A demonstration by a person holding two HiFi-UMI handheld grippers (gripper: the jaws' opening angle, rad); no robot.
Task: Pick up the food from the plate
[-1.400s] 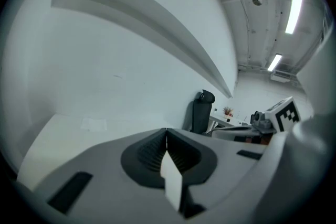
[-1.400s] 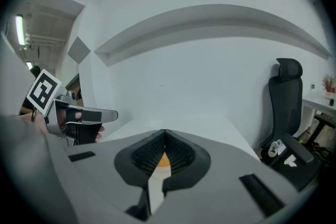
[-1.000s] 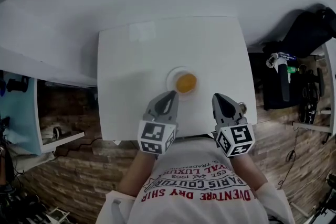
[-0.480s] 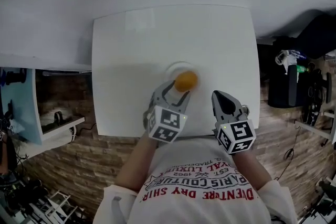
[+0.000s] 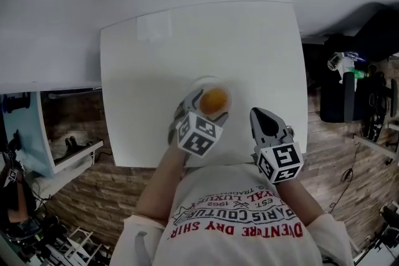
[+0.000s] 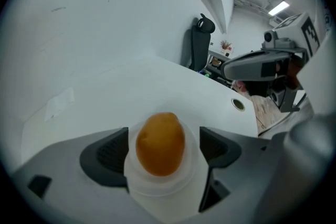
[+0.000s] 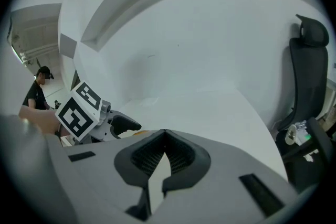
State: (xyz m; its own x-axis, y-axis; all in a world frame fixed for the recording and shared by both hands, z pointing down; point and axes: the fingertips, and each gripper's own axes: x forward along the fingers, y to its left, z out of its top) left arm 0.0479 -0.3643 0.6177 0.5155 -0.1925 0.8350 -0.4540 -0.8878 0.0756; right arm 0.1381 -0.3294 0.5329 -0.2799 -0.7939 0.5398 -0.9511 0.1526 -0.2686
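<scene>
The left gripper's [image 6: 163, 150] jaws are opening wide. The orange food [image 6: 160, 136] sits between them on its plate [image 6: 157, 192], and the pads are clear of it. There is one food piece and one plate. The food looks light, rounded and smooth, so it may slip; grip gently across its widest middle. The right gripper's [image 7: 161, 136] jaws are closed and empty.
</scene>
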